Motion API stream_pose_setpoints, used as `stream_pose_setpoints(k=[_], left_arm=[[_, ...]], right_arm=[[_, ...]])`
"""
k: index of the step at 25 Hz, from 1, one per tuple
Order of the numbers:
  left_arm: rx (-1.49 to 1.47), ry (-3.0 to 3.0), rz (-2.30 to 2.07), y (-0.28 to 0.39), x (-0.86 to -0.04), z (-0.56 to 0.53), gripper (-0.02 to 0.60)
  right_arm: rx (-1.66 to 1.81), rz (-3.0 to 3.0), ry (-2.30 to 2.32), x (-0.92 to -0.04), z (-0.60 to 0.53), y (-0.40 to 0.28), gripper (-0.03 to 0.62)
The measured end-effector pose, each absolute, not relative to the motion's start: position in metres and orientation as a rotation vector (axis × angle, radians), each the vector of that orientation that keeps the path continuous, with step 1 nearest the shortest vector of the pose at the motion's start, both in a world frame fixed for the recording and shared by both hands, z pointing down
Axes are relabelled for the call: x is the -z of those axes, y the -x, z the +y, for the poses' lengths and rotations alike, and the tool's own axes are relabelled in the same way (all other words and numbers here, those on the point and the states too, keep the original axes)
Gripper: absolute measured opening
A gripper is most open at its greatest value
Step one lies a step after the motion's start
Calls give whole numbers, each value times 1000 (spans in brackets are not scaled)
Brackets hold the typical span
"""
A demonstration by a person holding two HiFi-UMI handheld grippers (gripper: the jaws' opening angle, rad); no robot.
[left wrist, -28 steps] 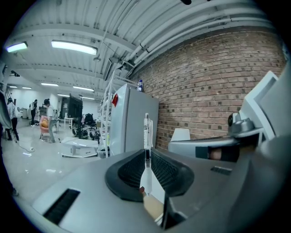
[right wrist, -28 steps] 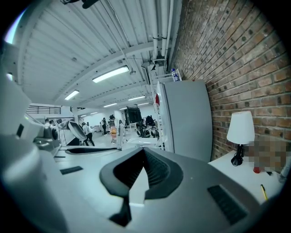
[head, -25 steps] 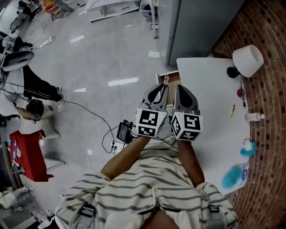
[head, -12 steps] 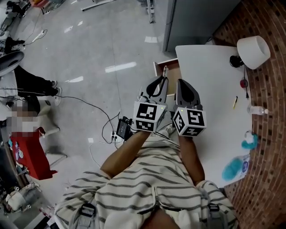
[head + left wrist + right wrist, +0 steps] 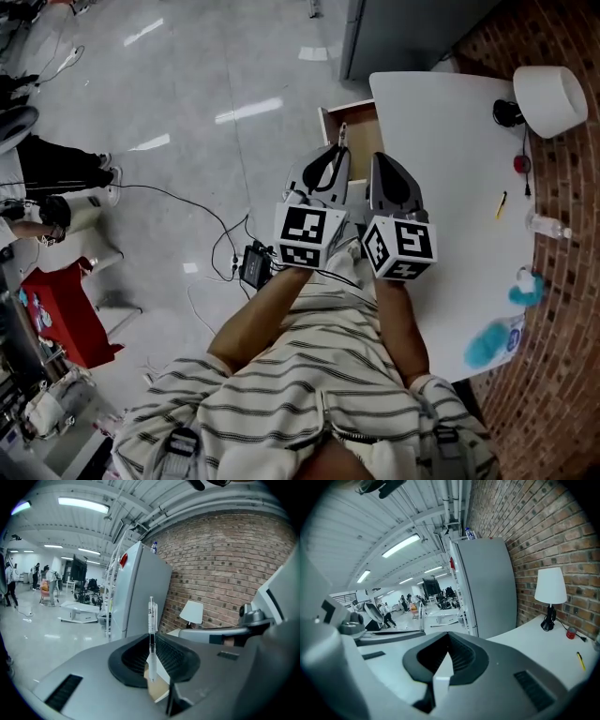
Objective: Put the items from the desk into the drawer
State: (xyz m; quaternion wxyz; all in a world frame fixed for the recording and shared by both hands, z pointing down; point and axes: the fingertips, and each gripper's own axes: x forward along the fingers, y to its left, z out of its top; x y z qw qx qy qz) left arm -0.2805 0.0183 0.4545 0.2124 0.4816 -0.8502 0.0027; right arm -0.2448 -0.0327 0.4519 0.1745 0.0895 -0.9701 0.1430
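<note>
The drawer [image 5: 364, 131] at the desk's [image 5: 450, 216] edge stands open, showing a bare wooden bottom. The left gripper [image 5: 335, 159] has its fingers closed on a clear pen [image 5: 151, 620], which stands upright between them with its tip over the drawer's near end, while the right gripper [image 5: 382, 161] beside it has its fingers together with nothing between them. A yellow pencil [image 5: 502, 204] and a small bottle [image 5: 546, 225] lie on the desk near the brick wall, and the only print in view is the black-and-white square markers on the grippers' cubes.
</note>
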Motion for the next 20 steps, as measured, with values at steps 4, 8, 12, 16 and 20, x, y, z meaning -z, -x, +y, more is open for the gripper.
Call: stream_pose_setpoints(k=[4,8,12,16,20], left_arm=[[10,-1326,-2334,285,-469,9,46],[26,-1311,-2307,290,-483,3,46],[32,-1291,-2272,294,-505,-6,46],[21,-1277,-2265,302,-523,-11,46],[15,-1259,-2239,308,-545,-14,46]], right_arm=[[-402,-2727,-301,-467,-42,246,11],[-418,-2691,-322,-485,-44,250,11],[-424,-2660,-332,-503,-49,248,11],[-411,-2647,-330,-517,-55,255,11],[-413,-2623,-333,-534,-60,261,11]])
